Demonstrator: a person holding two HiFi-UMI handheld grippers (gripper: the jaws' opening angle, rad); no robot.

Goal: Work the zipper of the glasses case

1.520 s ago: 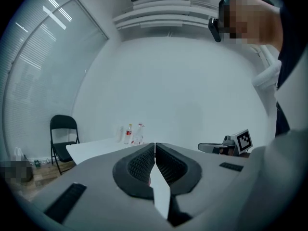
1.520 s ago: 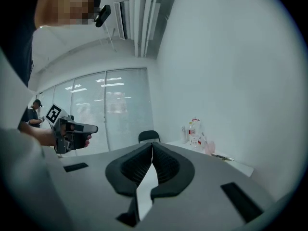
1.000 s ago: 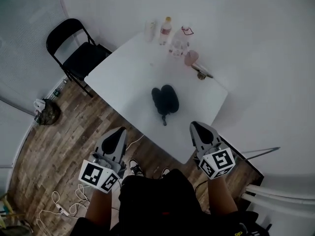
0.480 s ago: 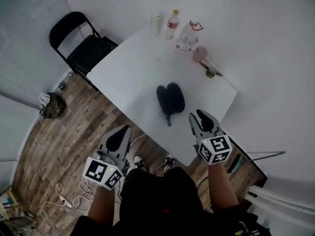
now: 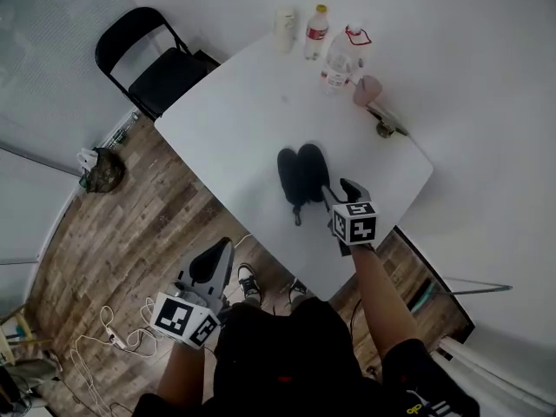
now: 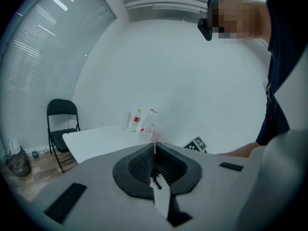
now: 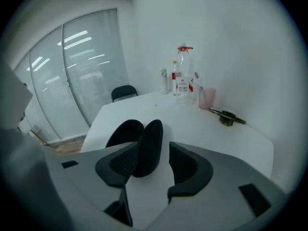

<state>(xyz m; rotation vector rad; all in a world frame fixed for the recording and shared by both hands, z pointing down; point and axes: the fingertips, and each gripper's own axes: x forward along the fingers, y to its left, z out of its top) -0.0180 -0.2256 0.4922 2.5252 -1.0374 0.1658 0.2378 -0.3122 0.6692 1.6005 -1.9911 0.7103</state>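
Observation:
The black glasses case (image 5: 301, 174) lies unzipped in two side-by-side halves on the white table (image 5: 226, 120), with a short strap (image 5: 297, 216) trailing toward me. My right gripper (image 5: 339, 189) hovers just at the case's near right end. Its jaws have just been opening and now stand open. In the right gripper view the case (image 7: 147, 146) sits right ahead of the right gripper (image 7: 155, 150), its near end reaching in beside the left jaw, not pressed. My left gripper (image 5: 213, 263) hangs off the table's front edge over the floor. In its own view the left gripper (image 6: 154, 146) is shut and empty.
At the table's far end stand a white container (image 5: 286, 20), a red-labelled bottle (image 5: 317, 31), a clear bottle (image 5: 340, 55) and a pink cup (image 5: 367, 89); a dark metal tool (image 5: 385, 127) lies near the right edge. A black folding chair (image 5: 152, 68) stands left; cables (image 5: 104, 346) lie on the floor.
My right gripper has moved forward and down over the table to the case's near end, and its jaws have opened. My left gripper has sunk lower, still shut.

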